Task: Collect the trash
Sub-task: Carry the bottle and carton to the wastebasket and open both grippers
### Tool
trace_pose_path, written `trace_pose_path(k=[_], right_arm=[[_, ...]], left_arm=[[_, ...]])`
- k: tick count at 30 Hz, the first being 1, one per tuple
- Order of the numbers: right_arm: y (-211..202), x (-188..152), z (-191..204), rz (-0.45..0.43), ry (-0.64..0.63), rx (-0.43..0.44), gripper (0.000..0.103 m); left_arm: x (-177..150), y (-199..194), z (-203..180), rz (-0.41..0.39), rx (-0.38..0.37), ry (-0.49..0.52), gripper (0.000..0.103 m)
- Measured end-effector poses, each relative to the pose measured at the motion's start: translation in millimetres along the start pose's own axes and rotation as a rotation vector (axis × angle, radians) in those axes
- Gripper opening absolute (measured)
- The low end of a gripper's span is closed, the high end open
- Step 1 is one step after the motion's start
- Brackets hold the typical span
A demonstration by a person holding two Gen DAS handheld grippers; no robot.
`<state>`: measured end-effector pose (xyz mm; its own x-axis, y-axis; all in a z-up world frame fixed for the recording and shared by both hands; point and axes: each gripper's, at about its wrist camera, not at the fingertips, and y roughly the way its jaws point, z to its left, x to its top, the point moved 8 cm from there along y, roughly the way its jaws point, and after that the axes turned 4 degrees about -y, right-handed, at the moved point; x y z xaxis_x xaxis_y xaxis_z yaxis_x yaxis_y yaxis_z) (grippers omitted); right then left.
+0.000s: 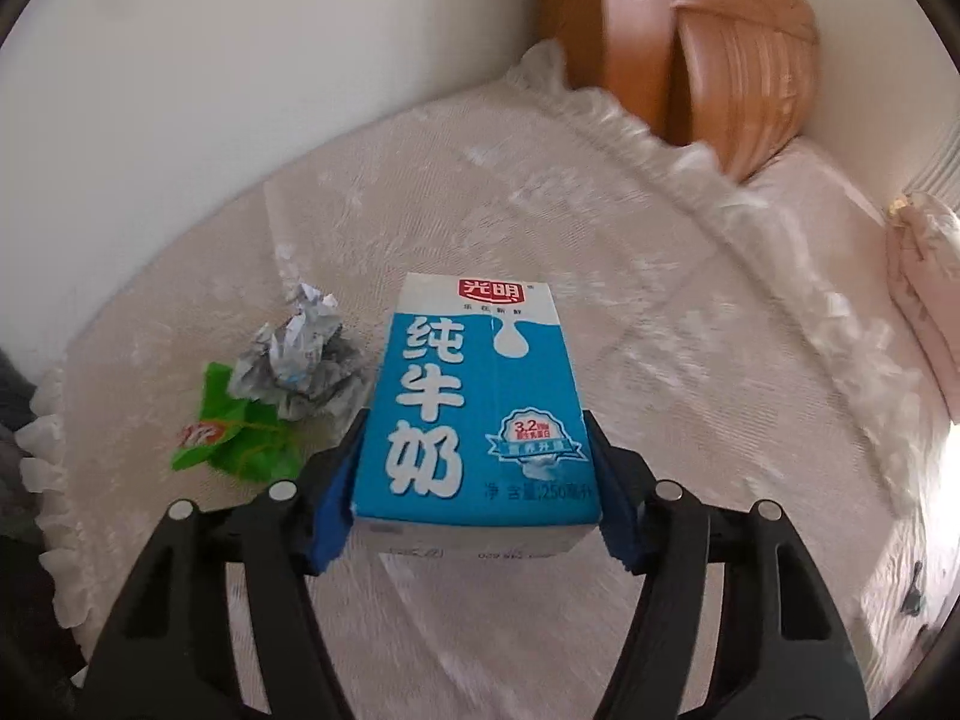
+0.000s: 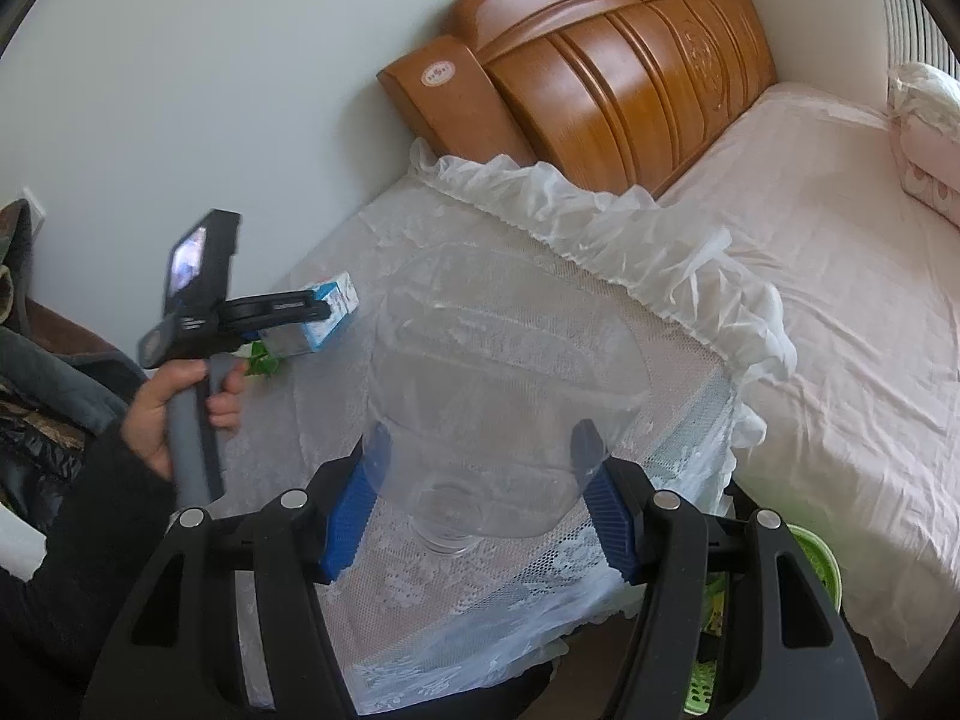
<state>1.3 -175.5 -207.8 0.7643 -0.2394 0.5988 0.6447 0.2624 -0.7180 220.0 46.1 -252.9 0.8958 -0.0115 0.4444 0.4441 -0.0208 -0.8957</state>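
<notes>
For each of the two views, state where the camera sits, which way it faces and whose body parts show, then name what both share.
Left wrist: sits on the left gripper, looks down at the blue-and-white milk carton between its fingers; no body shows.
Right wrist: sits on the right gripper, looks down along the clear plastic bottle that its fingers clamp; a hand and dark sleeve show.
Shared: carton, lace cloth, wooden headboard.

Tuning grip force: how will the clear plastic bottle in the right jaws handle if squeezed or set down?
The clear plastic bottle looks empty, so probably light. Its thin see-through walls likely dent under pressure from the right gripper, which holds it near the neck. Smooth plastic may slip on the blue pads. Laid sideways on the white lace tablecloth, it could roll.
</notes>
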Motion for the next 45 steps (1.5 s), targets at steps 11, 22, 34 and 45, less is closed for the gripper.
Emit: trace_pose_path(k=[11,22,34,45], right_arm=[[-48,-7,-33,-0.049,-0.02,-0.045,0.063],[-97,-83,-116,0.013,0.057,-0.187,0.063],[-57,-173,-211,0.204,0.206,-0.365,0.097],[-153,-158,-290,0.065,0.317,-0.529,0.101]], left_arm=[[-45,-108,-91,-0.051,-0.159,0.108,0.064],[-129,-151,-205,0.003,-0.35,0.341,0.064],[-213,-157,-286,0.084,-0.442,0.623,0.064],[-270,-145,-338,0.185,-0.456,0.779,0.087]])
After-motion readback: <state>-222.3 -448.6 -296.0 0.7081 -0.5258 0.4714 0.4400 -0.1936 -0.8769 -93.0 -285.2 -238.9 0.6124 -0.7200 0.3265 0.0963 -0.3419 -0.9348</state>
